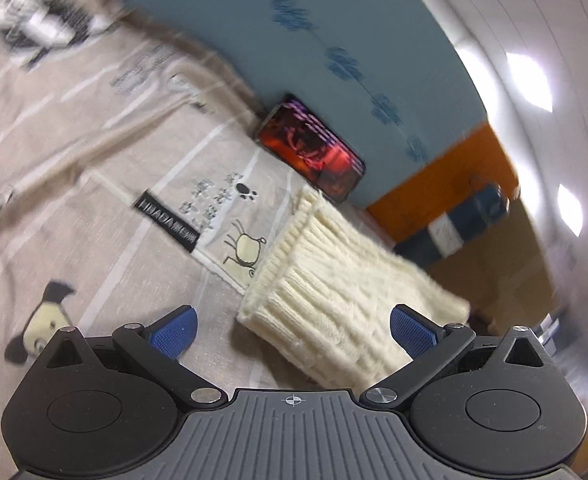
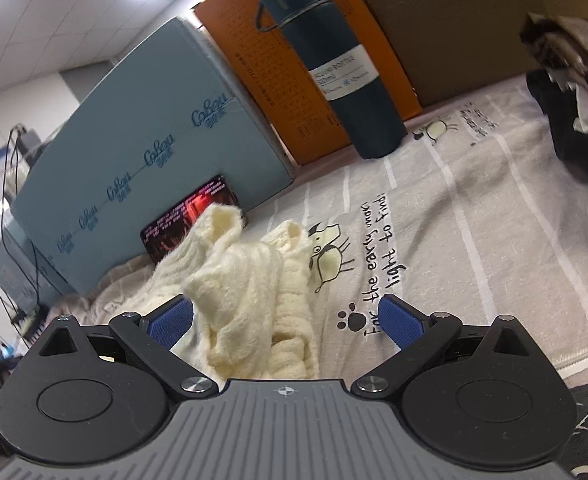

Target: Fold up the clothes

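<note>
A printed beige bedsheet (image 2: pixel 474 220) with cartoon dogs and white stripes covers the surface. A lit phone (image 1: pixel 312 148) leans against a blue foam board (image 2: pixel 141 136), beside an orange board (image 2: pixel 277 80). A dark blue vacuum bottle (image 2: pixel 334 64) with a white label stands upright before the orange board.

Bright ceiling panels (image 1: pixel 528 80) glare overhead; left view motion-blurred; right view sharper; fisheye edges bent, dark corners
</note>
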Tool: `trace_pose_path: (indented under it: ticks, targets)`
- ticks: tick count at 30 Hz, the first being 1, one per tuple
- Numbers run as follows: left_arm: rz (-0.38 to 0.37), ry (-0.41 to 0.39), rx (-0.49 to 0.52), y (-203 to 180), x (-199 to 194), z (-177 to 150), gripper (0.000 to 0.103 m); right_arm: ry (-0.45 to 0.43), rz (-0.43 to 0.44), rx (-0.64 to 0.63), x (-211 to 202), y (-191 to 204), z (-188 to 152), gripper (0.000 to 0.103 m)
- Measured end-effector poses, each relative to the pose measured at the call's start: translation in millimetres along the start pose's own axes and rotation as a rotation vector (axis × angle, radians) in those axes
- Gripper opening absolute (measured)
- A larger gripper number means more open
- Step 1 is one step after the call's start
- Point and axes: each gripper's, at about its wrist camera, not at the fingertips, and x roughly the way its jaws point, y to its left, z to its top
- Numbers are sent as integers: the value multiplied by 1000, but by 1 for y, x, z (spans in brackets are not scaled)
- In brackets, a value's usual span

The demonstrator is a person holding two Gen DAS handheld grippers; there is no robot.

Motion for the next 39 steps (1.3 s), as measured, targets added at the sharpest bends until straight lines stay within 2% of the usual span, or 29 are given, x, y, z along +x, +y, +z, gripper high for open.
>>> trace_pose_path:
  ticks: [2,3,6,8,16,19,22,25,31,33,34,35,36,37,38,39]
  targets:
    - [-33,25,-80,6,-3,4,103,-1,15,34,0,-4,2,100]
    - [-43,46,-89,5,-3,4,103,3,20,43,0,-5,2,101]
    - [-63,112,-51,-2,3,-1,103,23,35,31,3,-4,3,103]
    - [-64,127,-2,-8,5,-6,103,28,39,15,4,-2,3,103]
    - [-191,98,55,-11,19,-13,103,26,34,34,4,-6,4,103]
    - [-257,118,75,-13,28,-11,103,53,41,16,7,-2,2,103]
    - [-308,103,63,-15,34,-10,103,97,89,13,9,2,0,103]
    - [-376,132,40,-16,51,-4,103,143,149,21,12,4,-2,103]
    - [-410,78,57,-21,64,-5,103,148,163,4,14,12,-7,103]
    - [-403,63,106,-24,64,-9,102,138,150,-3,13,15,-9,97]
    - [-396,55,130,-26,63,-11,100,132,140,-7,12,16,-10,93]
    - [-380,47,153,-28,63,-13,94,124,129,-8,11,17,-11,85]
    - [-365,38,176,-29,62,-14,83,117,124,-6,10,16,-11,75]
    - [-353,26,198,-29,61,-14,67,110,122,-2,10,16,-11,70]
    - [-339,19,220,-30,61,-14,60,105,131,7,9,14,-11,60]
    - [-326,12,241,-30,60,-14,47,99,138,15,8,13,-11,53]
